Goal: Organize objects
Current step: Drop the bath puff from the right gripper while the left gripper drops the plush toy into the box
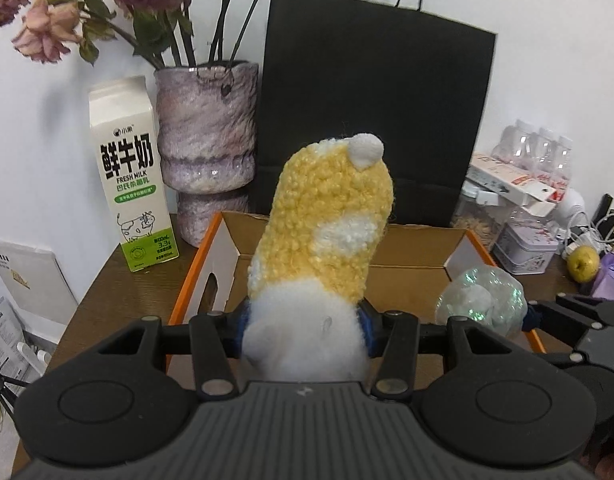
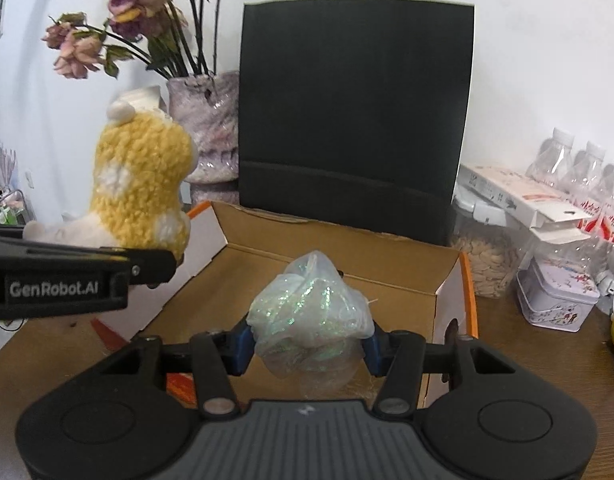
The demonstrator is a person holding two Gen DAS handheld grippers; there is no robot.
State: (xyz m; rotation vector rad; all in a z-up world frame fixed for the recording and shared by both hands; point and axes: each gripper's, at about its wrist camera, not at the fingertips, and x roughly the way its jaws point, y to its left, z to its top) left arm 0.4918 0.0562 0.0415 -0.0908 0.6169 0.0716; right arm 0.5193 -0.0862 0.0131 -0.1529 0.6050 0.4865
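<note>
My left gripper (image 1: 303, 330) is shut on a yellow and white plush toy (image 1: 327, 224), which stands up between the blue pads (image 1: 365, 320) above the near edge of an open cardboard box (image 1: 407, 276). The same toy (image 2: 143, 184) shows at the left of the right wrist view, over the box's left wall. My right gripper (image 2: 309, 346) is shut on a crumpled iridescent plastic bundle (image 2: 311, 312), held over the box (image 2: 387, 264). That bundle (image 1: 481, 300) also appears at the right in the left wrist view.
Behind the box stand a black paper bag (image 1: 371, 112), a purple vase (image 1: 205, 148) with dried flowers and a milk carton (image 1: 127, 176). On the right sit clear bottles (image 2: 587, 184), a white carton (image 2: 519, 200), a small tin (image 2: 555, 296) and a yellow-green fruit (image 1: 583, 264).
</note>
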